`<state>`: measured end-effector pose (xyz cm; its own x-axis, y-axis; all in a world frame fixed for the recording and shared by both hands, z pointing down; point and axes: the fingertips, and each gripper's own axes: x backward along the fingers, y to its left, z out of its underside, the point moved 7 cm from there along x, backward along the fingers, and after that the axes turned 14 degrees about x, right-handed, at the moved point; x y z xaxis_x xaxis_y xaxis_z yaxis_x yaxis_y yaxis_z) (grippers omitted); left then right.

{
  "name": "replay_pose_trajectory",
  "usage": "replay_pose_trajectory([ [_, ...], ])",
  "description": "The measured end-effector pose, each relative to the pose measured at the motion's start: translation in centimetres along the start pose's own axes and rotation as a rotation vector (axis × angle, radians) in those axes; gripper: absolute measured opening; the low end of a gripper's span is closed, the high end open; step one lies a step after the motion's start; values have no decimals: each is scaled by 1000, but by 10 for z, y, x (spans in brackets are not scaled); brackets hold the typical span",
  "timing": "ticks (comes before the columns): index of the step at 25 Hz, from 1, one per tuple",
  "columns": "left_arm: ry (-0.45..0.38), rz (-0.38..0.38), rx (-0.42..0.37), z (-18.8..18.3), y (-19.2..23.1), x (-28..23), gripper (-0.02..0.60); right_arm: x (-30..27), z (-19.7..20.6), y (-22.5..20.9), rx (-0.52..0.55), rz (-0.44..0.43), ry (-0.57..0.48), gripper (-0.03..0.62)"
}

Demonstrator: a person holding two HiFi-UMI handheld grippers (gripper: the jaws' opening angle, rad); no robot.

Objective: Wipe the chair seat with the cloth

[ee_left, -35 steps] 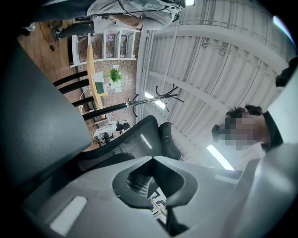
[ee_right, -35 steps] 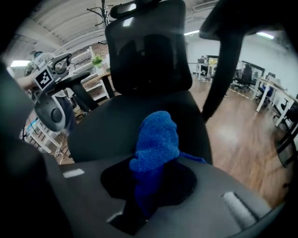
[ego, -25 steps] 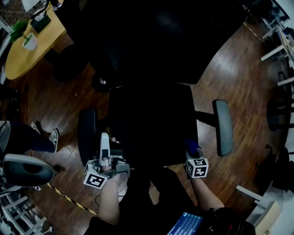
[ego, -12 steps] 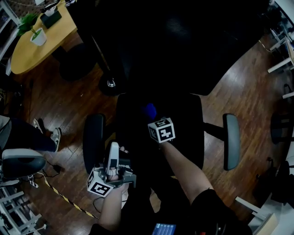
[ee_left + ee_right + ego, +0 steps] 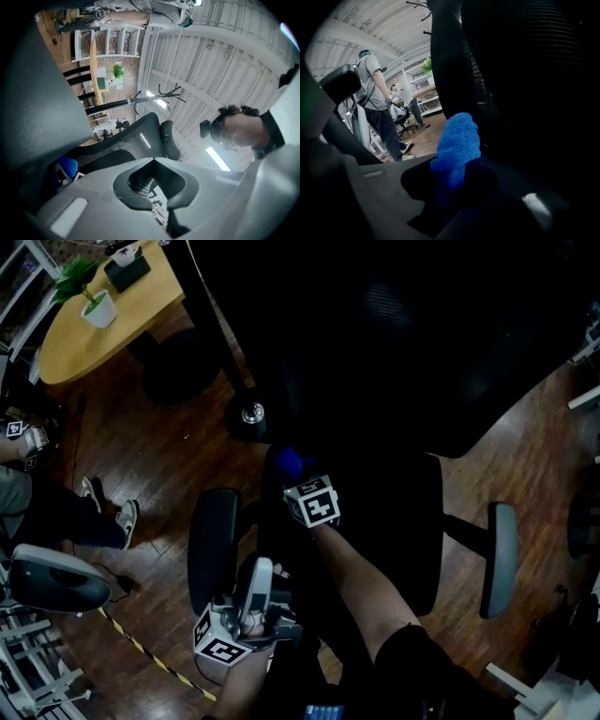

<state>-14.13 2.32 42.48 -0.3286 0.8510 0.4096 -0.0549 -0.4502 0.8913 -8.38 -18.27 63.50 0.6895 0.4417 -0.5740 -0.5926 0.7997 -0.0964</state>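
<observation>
Your right gripper (image 5: 296, 474) was clamped on the blue cloth (image 5: 457, 140) at the chair seat's (image 5: 403, 512) rear left corner. Bunched small, it probably risked slipping off that edge. Your left gripper (image 5: 262, 571) hung empty, jaws together.

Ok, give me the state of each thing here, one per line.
cloth: bunched, clamped in the right gripper's jaws.
right gripper: shut on the cloth, over the chair seat, back left.
left gripper: shut, empty, off the seat beside the armrest.
</observation>
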Motion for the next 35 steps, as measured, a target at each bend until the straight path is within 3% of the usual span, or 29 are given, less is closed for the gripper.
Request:
replay_pose_trajectory([
  [3, -9, -6, -1, -3, 1, 1, -6, 8, 4, -17, -19, 51, 7, 80],
  [7, -5, -14, 3, -4, 3, 2, -6, 47, 34, -78, -53, 187, 74, 80],
  [14, 7, -17, 7, -3, 3, 3, -8, 198, 93, -185, -119, 523, 280, 80],
  [18, 2, -20, 11, -3, 3, 5, -8, 246, 114, -210, -210, 624, 251, 80],
  [25, 15, -22, 9, -1, 4, 2, -8, 247, 132, -219, -225, 632, 191, 80],
  [28, 13, -14, 20, -2, 4, 0, -6, 246, 112, -209, -308, 608, 36, 80],
  [31, 12, -10, 27, -3, 4, 1, -8, 213, 80, -172, -283, 496, -59, 80],
  [35, 5, -5, 30, -5, -1, 4, -8, 132, 37, -75, -194, 253, -81, 80],
])
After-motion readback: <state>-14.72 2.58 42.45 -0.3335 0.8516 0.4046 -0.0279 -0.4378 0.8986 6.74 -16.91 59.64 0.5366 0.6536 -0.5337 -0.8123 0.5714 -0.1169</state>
